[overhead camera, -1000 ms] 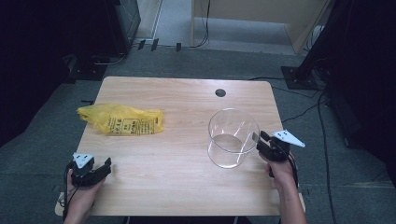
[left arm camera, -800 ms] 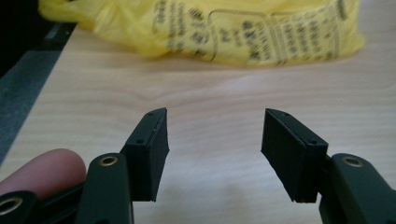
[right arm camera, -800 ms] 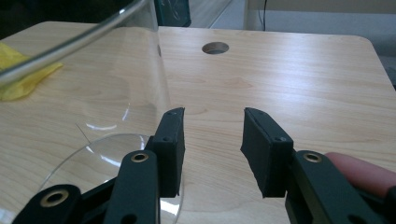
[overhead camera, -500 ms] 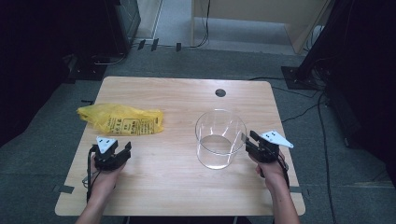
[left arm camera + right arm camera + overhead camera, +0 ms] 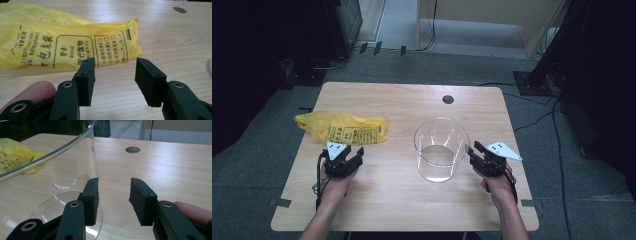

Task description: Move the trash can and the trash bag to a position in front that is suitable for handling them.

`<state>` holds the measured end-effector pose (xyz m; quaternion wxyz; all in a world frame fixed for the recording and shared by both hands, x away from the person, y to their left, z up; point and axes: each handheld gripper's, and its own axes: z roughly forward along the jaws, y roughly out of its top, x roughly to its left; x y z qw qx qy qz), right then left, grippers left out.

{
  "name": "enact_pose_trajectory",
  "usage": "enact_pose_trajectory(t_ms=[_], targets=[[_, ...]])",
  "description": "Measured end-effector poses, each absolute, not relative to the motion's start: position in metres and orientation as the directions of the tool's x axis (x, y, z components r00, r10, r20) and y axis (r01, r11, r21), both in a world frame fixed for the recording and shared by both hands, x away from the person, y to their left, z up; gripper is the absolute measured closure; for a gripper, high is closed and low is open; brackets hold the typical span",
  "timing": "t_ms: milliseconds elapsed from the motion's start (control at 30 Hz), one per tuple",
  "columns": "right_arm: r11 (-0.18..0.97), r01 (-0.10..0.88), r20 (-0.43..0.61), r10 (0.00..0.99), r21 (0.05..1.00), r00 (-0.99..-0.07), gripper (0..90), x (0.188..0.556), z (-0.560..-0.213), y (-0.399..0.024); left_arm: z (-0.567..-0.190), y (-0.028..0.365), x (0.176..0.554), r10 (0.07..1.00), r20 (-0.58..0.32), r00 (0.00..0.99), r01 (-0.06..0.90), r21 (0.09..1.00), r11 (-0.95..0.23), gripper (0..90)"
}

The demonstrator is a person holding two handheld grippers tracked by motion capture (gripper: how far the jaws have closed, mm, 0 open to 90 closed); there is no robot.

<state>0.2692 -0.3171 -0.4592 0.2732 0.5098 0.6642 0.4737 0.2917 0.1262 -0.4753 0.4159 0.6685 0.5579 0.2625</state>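
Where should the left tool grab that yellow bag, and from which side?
Probably the yellow bag by its near right corner, coming in low from the person's side. The bag lies flat and crumpled on the table, and that corner sits just ahead of the open left tool.

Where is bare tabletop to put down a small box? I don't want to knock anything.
The far strip beyond the yellow bag and clear container, around the round hole, is bare. So is the near middle between both grippers.
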Motion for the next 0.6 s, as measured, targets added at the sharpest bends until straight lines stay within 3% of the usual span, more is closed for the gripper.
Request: enact_pose_trajectory(t_ms=[433,533,600], targets=[[0.0,0.396,0.171,0.902,0.918,-0.397,59.6,0.263,-0.458,-0.298,-0.473,0.113,0.289,0.949,-0.121,0.293,0.508,0.86,-0.047,52.5],[-0.056,0.407,0.208,0.917,0.912,-0.341,61.9,0.266,-0.459,-0.297,-0.473,0.111,0.289,0.945,-0.128,0.302,0.509,0.86,-0.046,52.3],[-0.067,0.415,0.227,0.909,0.907,-0.35,62.5,0.267,-0.462,-0.295,-0.474,0.11,0.288,0.942,-0.127,0.311,0.506,0.861,-0.051,52.4]])
